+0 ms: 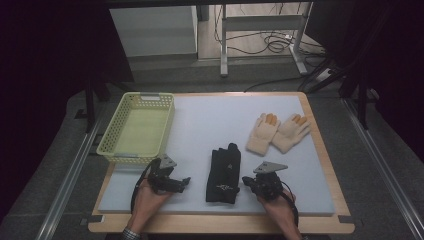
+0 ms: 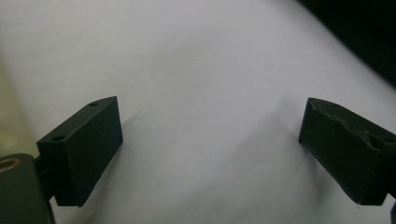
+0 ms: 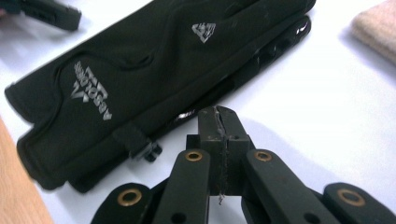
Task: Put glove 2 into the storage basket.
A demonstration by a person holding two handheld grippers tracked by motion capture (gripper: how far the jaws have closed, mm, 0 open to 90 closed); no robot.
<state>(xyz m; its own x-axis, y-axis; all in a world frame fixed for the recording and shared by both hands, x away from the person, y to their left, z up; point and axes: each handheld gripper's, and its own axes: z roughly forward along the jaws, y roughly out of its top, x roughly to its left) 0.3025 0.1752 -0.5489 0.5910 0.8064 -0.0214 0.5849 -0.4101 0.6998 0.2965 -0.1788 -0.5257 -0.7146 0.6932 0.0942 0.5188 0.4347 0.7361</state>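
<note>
Right gripper view shows our right claw [image 3: 223, 122] pressed together, empty, just beside the black gloves [image 3: 140, 79] on the surface [image 1: 210, 120]; we judge it must part before grasping them.

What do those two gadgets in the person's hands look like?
Both are black, built of jointed links with brass-coloured pins. The left gripper and right gripper each carry a grey three-cornered plate on top and trail a black cable past the wrist. Each ends in two blocky black jaws; the left pair has small holes. A cuff shows at the left wrist.
</note>
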